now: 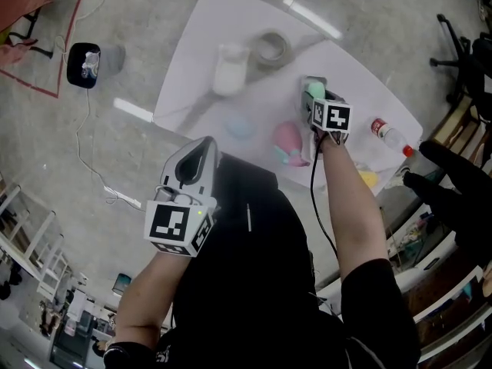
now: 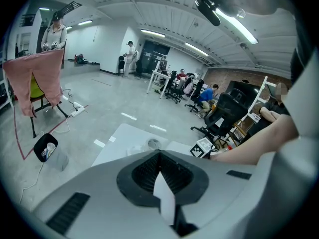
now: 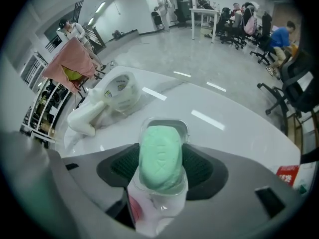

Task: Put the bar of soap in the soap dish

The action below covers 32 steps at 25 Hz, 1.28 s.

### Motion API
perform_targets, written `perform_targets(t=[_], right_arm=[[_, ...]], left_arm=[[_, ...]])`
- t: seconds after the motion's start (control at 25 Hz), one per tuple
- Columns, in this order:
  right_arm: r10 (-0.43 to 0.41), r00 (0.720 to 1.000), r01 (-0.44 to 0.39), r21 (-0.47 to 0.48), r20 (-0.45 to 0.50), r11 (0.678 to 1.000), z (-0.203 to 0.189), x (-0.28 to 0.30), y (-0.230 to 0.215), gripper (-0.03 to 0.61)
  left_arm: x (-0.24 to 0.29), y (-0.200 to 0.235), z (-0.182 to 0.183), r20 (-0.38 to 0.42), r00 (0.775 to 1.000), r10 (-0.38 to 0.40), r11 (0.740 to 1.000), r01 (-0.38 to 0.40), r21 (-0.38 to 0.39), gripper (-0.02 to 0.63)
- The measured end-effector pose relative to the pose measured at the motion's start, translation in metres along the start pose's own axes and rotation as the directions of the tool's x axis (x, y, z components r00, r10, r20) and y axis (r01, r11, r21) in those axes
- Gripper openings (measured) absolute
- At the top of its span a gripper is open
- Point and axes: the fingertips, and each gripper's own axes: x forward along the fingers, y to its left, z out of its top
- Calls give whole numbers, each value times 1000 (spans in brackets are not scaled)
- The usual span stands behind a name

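A pale green bar of soap [image 3: 159,156] lies in a clear plastic tray, and my right gripper [image 3: 161,172] is shut on that tray and bar. In the head view the soap [image 1: 314,91] is held over the right part of the white table [image 1: 223,14] by the right gripper [image 1: 314,98]. A pale blue oval thing [image 1: 240,127], blurred, sits mid-table; I cannot tell if it is the soap dish. My left gripper [image 1: 201,151] hangs off the table's near edge, close to my body. Its jaws [image 2: 160,176] are shut with nothing between them.
A tape roll [image 1: 270,48] and a white container [image 1: 229,71] stand at the table's far side; both show as tape roll [image 3: 119,89] and container [image 3: 87,117]. A pink object [image 1: 287,140], a yellow item [image 1: 369,178] and a red-capped bottle [image 1: 389,135] lie near the right edge. Office chairs stand right.
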Motion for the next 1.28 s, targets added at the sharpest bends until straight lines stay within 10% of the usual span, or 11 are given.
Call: perform_targets(t=[0.28,0.36,0.64,0.72,1.28], right_arm=[[22,999,-23,43,39,999,-2,1,-1,267],[3,999,-5,49,34,999,-5,0,-2,137],[9,999,-9,20,33,1000,-5,-1,-6,120],[5,999,-7,43,46,999,-2,-6,-7,25],[144,930,-191,111,337,975,32,-171,37,15]], left_arm=[[-2,3,-8,-5,1000,2,1000,-2,-3,9],[-3,2,-9,-7,1000,-1,1000,1,-1,9],[-6,1,-14,-8,1000,1,1000,-1,-3,9],[-7,-1,-13,1,1000,2,1000,-2,-4,9],[-60,-26,40,133,991,-18,1000,15,23,9]])
